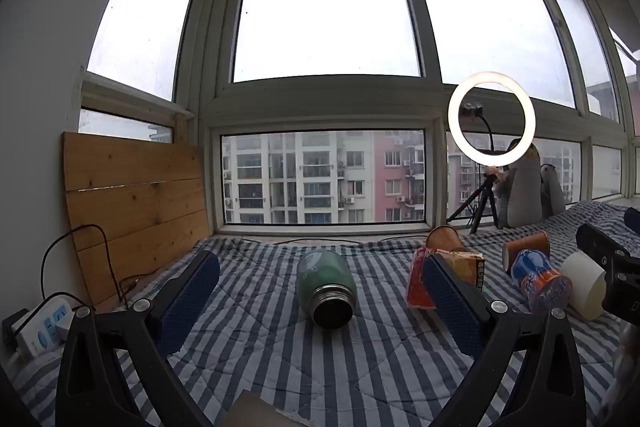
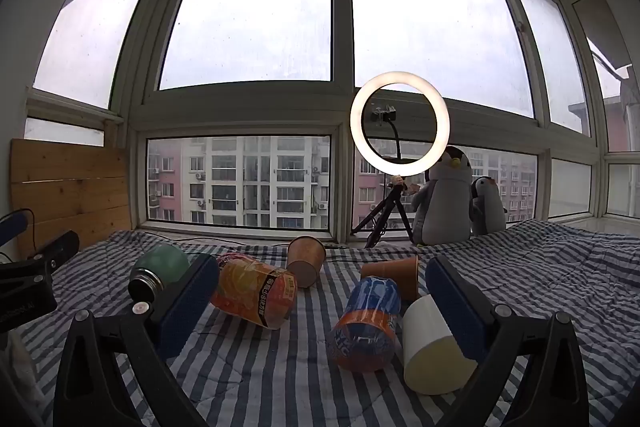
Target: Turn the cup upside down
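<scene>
Several cups lie on their sides on a striped blanket (image 1: 260, 347). A green metal flask (image 1: 326, 287) lies between my left gripper's (image 1: 320, 291) open fingers, mouth toward me. In the right wrist view, an orange printed cup (image 2: 256, 293), a blue and orange cup (image 2: 366, 325) and a cream cup (image 2: 434, 347) lie in front of my open right gripper (image 2: 320, 291). The cream cup touches its right finger (image 2: 456, 307). Two brown paper cups (image 2: 306, 261) (image 2: 394, 275) lie farther back. The green flask (image 2: 158, 273) shows at left.
A lit ring light on a tripod (image 2: 399, 125) and two penguin plush toys (image 2: 446, 199) stand by the window. A wooden board (image 1: 132, 203) leans at left, with a power strip (image 1: 42, 327) and cables below it. The right gripper shows in the left view (image 1: 612, 267).
</scene>
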Demonstrator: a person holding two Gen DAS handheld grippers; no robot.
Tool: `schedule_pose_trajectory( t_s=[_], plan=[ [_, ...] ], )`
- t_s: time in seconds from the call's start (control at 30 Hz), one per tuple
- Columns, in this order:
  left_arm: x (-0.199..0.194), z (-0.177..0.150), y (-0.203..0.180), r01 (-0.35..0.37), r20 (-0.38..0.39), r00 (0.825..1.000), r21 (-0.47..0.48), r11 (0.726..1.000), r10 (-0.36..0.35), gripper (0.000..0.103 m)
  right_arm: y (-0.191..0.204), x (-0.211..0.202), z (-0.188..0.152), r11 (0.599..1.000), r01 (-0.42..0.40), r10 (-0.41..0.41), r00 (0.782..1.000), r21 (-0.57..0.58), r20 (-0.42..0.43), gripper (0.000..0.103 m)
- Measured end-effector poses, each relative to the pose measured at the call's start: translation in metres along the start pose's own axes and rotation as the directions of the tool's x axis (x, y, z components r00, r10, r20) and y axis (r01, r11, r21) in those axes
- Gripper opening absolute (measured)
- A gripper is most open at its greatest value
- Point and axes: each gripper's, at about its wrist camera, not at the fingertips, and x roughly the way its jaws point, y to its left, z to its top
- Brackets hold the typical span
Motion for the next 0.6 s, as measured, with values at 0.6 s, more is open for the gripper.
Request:
schedule_pose_trajectory(
  t_s=[0.6],
  plan=[
    [-0.0002,-0.0013,-0.0011,0.000,-0.006,1.000,0.008,1.000,0.000,0.103,0.0000,0.0007,-0.0014,1.000,0.000,0.000,1.000,-0.001,-0.005,0.102]
  ],
)
